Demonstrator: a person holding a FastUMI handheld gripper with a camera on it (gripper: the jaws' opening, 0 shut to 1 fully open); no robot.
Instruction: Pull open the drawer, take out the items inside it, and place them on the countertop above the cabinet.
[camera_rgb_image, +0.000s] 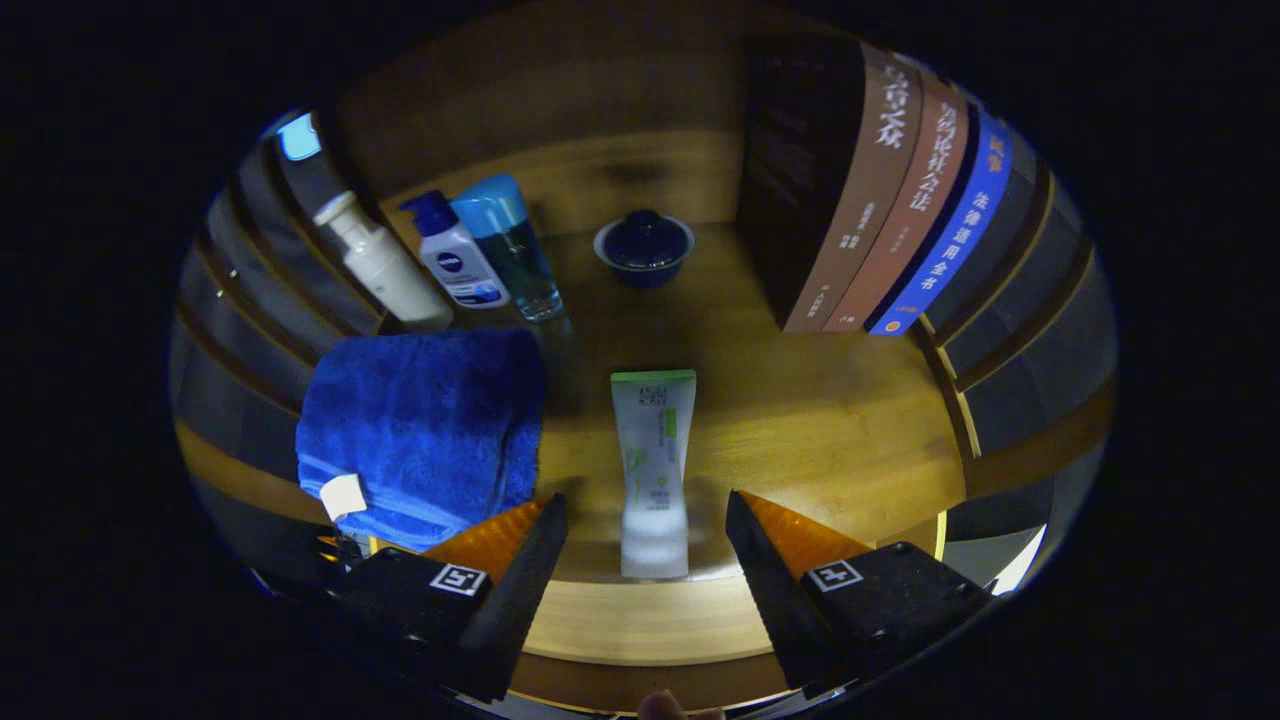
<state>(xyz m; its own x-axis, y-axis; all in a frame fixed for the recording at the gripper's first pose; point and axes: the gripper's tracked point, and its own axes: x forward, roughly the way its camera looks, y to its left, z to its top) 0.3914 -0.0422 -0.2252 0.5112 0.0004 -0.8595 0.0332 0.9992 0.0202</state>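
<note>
The hand-held gripper (646, 530) hung low over the wooden desk (830, 420), its two fingers spread well apart and pressing on nothing. Between them lay one white tube (655, 470) with a green end, flat on the desk, its pale cap end nearest the fingers and its green end pointing away. There was a gap on either side between the tube and each finger. A fingertip (662, 706) of the person showed at the very bottom, below the fingers.

Just beside the left finger, a single folded blue towel (425, 430) lay on the desk, with a small white tag (342, 495) at its near corner. The towel sat close to the tube's left side without touching it.

Beyond the towel stood three bottles in a tight row: one white pump bottle (385, 265), one white bottle with a dark blue cap (455, 255), and one clear bottle with a light blue cap (510, 250). Further back, in line with the tube, sat one dark blue lidded bowl (644, 247), apart from everything else.

To the right, beyond the right finger, stood a row of books; three spines could be told apart: brown (860, 190), reddish-brown (915, 205) and blue (950, 235), with a dark cover (790, 160) facing the bowl. Nothing stood between the fingers and the tube.
</note>
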